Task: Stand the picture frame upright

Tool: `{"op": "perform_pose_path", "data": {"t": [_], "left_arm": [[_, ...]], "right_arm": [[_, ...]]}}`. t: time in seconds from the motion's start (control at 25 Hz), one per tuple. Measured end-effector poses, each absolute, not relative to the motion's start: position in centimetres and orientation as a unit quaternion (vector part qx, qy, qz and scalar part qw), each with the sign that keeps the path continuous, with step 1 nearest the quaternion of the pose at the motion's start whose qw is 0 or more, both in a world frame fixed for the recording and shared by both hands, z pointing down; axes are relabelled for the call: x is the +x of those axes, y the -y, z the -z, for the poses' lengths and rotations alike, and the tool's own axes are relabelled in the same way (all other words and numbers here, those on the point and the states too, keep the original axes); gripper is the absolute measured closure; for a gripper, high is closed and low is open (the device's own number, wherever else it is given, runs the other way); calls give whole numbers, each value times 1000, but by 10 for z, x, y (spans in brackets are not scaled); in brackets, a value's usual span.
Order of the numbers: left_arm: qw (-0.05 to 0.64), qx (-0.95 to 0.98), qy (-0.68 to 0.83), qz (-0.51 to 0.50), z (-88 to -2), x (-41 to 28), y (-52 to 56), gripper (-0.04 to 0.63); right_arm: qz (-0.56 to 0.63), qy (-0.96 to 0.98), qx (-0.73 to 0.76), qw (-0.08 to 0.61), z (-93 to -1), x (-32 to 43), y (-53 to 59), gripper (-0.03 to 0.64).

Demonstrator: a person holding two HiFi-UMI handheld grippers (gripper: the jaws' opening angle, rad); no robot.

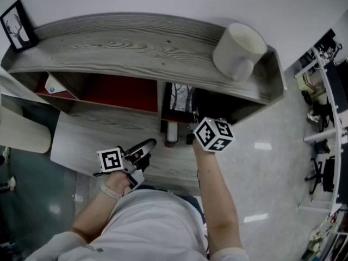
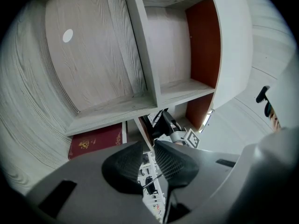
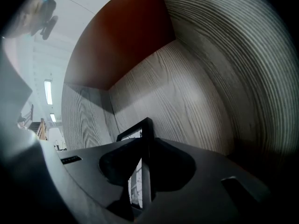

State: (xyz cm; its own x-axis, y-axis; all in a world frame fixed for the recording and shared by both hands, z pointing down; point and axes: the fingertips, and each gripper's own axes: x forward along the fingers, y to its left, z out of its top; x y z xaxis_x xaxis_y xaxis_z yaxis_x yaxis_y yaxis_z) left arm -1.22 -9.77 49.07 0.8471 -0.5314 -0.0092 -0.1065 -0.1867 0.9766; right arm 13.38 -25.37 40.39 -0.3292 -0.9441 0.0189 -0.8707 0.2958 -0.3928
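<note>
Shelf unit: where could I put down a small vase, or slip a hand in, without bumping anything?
The shelf top is bare between the small framed print and the white mug. The red-backed compartment looks empty too. Crowded: the right compartment, where the right gripper holds the picture frame.

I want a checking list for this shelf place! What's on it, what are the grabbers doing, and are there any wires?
Surface: grey wooden shelf unit with red-brown panels inside.
Job's things: black picture frame inside a compartment, seen edge-on.
Clutter: small framed picture and white mug on top; red book lying flat on a lower shelf.
Grippers: right gripper shut on the picture frame; left gripper slightly open, nothing between its jaws.
Cables: nothing seen.
Surroundings: shiny floor; office desks at the right.
</note>
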Motion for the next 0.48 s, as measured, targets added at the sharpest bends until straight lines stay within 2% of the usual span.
{"op": "perform_pose_path", "data": {"t": [0.24, 0.48], "left_arm": [[601, 752, 205, 177, -491, -5, 100, 511], [619, 738, 180, 198, -482, 33, 118, 509]], "right_arm": [[171, -799, -569, 97, -410, 132, 259, 528], [176, -802, -563, 94, -412, 130, 260, 528]]}}
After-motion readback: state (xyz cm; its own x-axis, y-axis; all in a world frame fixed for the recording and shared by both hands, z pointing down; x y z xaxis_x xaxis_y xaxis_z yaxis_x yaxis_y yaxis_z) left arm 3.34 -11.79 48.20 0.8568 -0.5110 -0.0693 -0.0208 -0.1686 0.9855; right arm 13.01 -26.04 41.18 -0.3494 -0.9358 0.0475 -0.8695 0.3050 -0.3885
